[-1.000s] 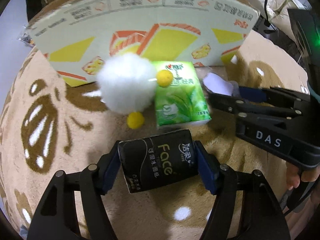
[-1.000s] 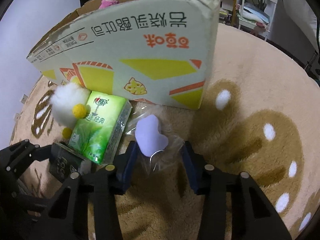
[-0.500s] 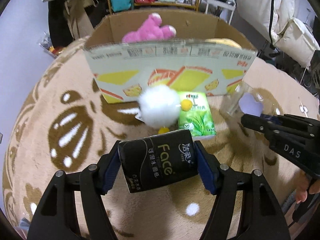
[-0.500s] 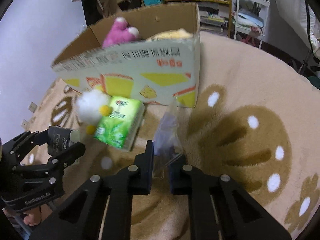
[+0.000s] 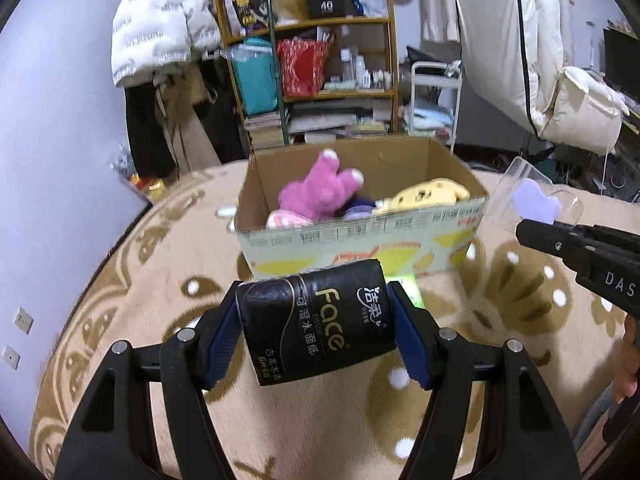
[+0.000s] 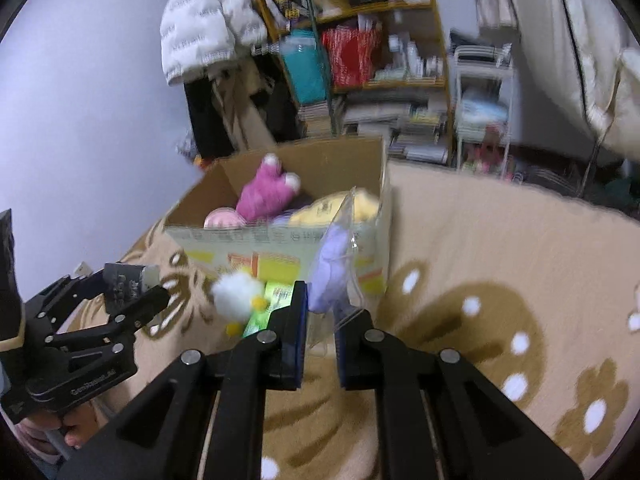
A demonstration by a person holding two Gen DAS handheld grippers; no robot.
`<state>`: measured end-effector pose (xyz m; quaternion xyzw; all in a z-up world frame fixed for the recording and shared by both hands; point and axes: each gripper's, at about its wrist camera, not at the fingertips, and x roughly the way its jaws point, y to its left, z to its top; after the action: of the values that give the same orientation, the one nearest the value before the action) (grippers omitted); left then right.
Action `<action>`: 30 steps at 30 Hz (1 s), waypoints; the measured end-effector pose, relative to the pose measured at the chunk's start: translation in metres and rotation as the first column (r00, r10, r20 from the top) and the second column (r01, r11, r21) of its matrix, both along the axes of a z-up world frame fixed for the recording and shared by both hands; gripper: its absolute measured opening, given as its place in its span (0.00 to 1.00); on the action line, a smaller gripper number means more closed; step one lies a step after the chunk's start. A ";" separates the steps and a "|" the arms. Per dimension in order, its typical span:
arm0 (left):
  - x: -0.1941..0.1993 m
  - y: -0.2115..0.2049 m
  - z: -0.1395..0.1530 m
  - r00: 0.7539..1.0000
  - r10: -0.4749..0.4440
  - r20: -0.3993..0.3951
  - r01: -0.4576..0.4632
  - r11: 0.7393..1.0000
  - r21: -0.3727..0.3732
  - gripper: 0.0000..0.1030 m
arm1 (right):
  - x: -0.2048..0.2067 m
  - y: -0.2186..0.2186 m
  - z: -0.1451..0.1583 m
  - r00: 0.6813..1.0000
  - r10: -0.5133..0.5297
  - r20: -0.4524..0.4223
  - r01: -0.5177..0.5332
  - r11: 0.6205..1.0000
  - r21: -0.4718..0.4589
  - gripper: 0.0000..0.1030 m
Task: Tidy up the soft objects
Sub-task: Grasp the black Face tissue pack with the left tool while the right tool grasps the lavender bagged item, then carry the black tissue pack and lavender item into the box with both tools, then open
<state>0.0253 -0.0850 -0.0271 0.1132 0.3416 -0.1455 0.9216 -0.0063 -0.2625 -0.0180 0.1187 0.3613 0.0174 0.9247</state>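
My left gripper [image 5: 316, 324] is shut on a black tissue pack [image 5: 316, 328] marked "Face", held above the beige rug. My right gripper [image 6: 320, 316] is shut on a clear plastic bag with a lilac soft piece [image 6: 330, 268] inside; the same bag [image 5: 534, 202] shows at the right of the left wrist view. Ahead stands an open cardboard box [image 5: 360, 236] holding a pink plush [image 5: 316, 194] and a yellow plush [image 5: 424, 196]. A white fluffy ball toy [image 6: 236, 294] and a green tissue pack [image 6: 268, 306] lie on the rug before the box.
The patterned beige rug [image 5: 140, 280] spreads around the box. Behind it stand a cluttered shelf [image 5: 320, 68], a white cart [image 5: 434, 96] and hanging coats [image 5: 160, 20]. A lilac wall [image 5: 48, 120] runs along the left. A person's hand [image 6: 52, 428] holds the left gripper.
Both grippers rose and tilted up, so the box's inside and the room came into view. The right gripper closed on the clear bag and lifted it; the left carried the black pack up.
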 end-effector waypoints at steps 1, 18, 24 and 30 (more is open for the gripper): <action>0.000 -0.002 0.003 1.000 0.002 0.031 -0.003 1.000 0.017 0.66 | 0.000 0.002 0.005 1.000 -0.001 0.023 0.001 1.000 -0.010 0.12; 0.038 -0.013 0.029 0.990 -0.038 0.137 0.040 0.999 -0.010 0.66 | 0.038 -0.003 0.016 0.990 0.054 0.128 -0.056 0.998 0.011 0.12; 0.066 -0.015 0.025 0.991 -0.022 0.129 0.027 0.999 -0.034 0.66 | 0.056 -0.011 0.007 0.992 0.057 0.110 -0.059 0.998 0.014 0.13; 0.085 -0.014 0.019 0.993 -0.010 0.121 0.017 0.998 -0.053 0.66 | 0.070 -0.012 -0.002 0.993 0.076 0.094 -0.078 0.997 0.017 0.13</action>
<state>0.1098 -0.0990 -0.0079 0.0992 0.2805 -0.1537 0.9422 0.0633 -0.2750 -0.0202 0.1134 0.3219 0.0625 0.9379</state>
